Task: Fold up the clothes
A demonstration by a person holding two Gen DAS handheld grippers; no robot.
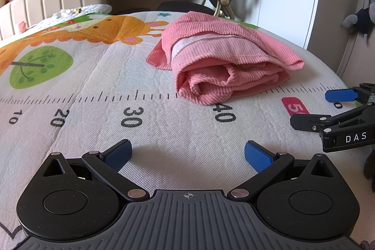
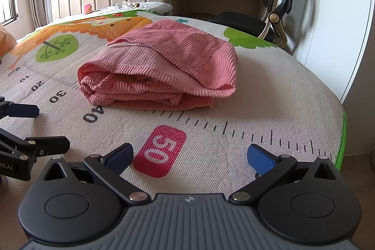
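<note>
Garment: a pink ribbed knit piece, already folded into a thick stack, lies on the printed bed cover ahead of both sets of fingers, touching neither. From the left gripper it sits ahead and slightly right of the fingertips; from the right gripper it sits ahead and slightly left. Both pairs of fingers are spread wide and hold nothing; the blue pads rest low over the cover. Handling, as a judgement: soft, light, limp fabric, with a ribbed texture that should give the pads good friction; layers will likely slide over one another and the stack may sag open if lifted from one point. The best hold looks to be the rounded fold edge facing the fingers, pinching all layers together, one gripper toward each end. The top flap hangs loose on the side nearer the right gripper and may fall open. Writing: the cover carries a ruler print reading 10, 20, 30, 40, with a pink label reading 50; "0cm" shows in the right wrist view. The right gripper's body reads "DAS"; the left gripper's body shows "ot.AI", cut off.
</note>
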